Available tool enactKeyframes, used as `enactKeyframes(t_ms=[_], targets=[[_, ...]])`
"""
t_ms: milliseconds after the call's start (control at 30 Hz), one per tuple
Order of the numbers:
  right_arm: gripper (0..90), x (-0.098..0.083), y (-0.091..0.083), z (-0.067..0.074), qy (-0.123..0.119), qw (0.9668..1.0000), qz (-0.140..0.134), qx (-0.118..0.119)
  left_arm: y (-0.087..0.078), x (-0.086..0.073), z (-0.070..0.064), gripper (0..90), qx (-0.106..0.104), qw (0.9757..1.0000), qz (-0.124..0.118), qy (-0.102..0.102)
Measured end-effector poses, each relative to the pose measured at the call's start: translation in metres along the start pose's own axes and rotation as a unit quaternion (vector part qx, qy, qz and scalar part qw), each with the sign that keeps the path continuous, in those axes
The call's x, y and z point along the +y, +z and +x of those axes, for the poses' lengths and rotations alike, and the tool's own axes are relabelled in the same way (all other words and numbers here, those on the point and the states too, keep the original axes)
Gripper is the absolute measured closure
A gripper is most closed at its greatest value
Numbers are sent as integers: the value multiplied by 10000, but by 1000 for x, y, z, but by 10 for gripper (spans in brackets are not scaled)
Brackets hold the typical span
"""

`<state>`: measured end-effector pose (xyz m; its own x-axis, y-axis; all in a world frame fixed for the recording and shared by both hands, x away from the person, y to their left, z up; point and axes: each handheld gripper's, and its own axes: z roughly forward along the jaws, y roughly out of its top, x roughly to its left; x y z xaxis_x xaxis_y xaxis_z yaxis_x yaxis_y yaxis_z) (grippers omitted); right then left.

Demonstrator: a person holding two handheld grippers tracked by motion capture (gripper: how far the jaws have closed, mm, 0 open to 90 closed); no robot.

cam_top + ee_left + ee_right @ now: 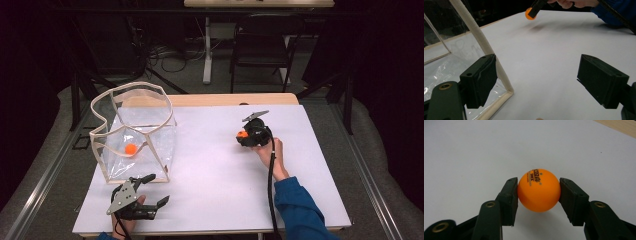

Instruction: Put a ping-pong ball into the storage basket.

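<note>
High view: the right gripper (pixel 243 135) sits right of the table's middle, on the white table (pixel 220 165) surface, jaws aimed left and clamped on an orange ball (pixel 242 134) at their tip. A ball has no long axis; from here nothing of its facing can be read. To the left stands a clear bag on a pale frame (pixel 132 132), its mouth open upward, with a second orange ball (pixel 131 148) lying inside on its floor. The left gripper (pixel 156 189) rests at the near left edge, just near of the bag's corner, jaws spread and holding nothing. Beyond the table a dark chair (pixel 262 42) stands on the floor.

Left gripper view: the jaws stand wide apart over bare white surface. The frame's corner post (pixel 486 47) rises just beside the left-hand jaw. Far off, the right gripper (pixel 534 11) holds its ball (pixel 529 13) clear above the table, a faint shadow beneath.

Right gripper view: both pads press the ball (pixel 539 190) at its sides. Black print sits on its upper face, reading upside down.
</note>
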<state>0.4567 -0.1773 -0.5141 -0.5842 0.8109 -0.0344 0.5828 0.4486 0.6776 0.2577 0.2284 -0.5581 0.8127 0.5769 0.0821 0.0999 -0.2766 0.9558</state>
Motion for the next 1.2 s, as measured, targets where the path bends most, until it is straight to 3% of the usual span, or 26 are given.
enactKeyframes(t_ms=[1200], targets=[[506, 12, -31, 4, -123, 9989, -428, -167, 0, 0, 0, 161, -1, 10000, -16, -5]])
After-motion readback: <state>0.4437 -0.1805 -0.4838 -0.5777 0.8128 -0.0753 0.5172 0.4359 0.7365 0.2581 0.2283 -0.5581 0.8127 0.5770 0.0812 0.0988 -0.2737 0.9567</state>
